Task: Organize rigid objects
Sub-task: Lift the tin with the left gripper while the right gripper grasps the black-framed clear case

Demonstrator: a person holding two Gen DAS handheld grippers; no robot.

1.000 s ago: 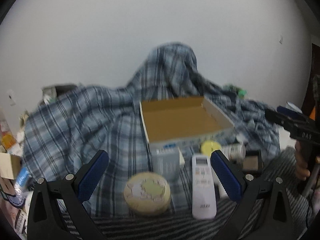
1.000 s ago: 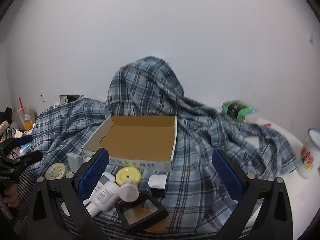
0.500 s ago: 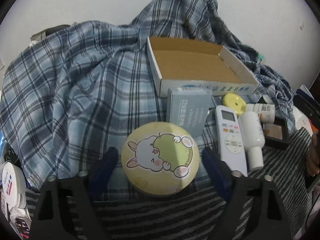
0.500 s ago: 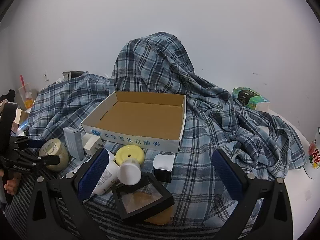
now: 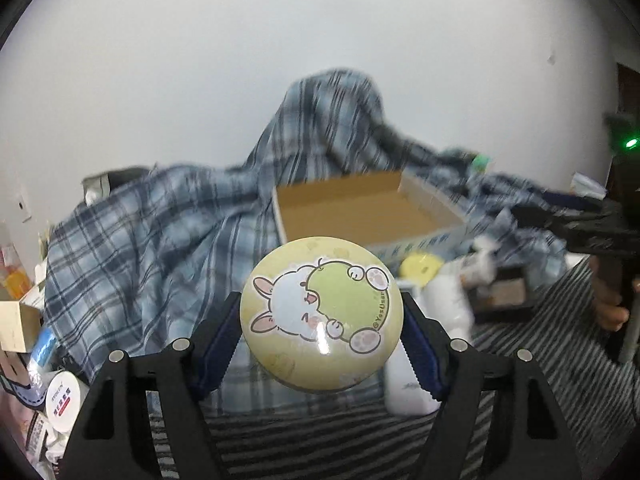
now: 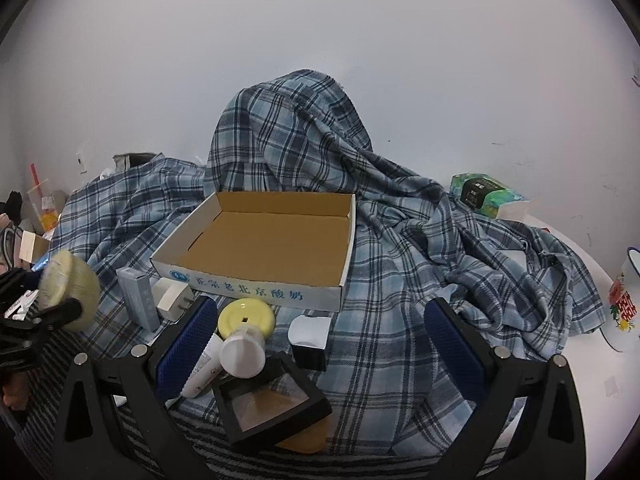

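Note:
A round yellow tin (image 5: 322, 312) with a cartoon rabbit lid hangs above the cloth between the blue pads of my left gripper (image 5: 322, 332). Its jaws are closing and press on the tin's sides. The right wrist view shows the same tin (image 6: 66, 290) lifted at the far left. The open cardboard box (image 6: 248, 288) lies empty on the plaid cloth (image 6: 400, 240). My right gripper (image 6: 318, 312) stands open above a yellow lid (image 6: 246, 316), a white bottle (image 6: 240, 354), a black frame (image 6: 272, 408) and a small black-and-white box (image 6: 310, 340), gripping none of them.
A grey-blue carton (image 6: 138, 298) and a white charger (image 6: 172, 294) stand before the box's left corner. A white remote (image 5: 404, 384) lies behind the tin. A tissue pack (image 6: 486, 194) and a flowered mug (image 6: 624, 300) sit at the right. Clutter lines the left edge.
My left gripper dropped around the round tin, closed on it and lifted it off the cloth. The right gripper has barely shifted and stays open.

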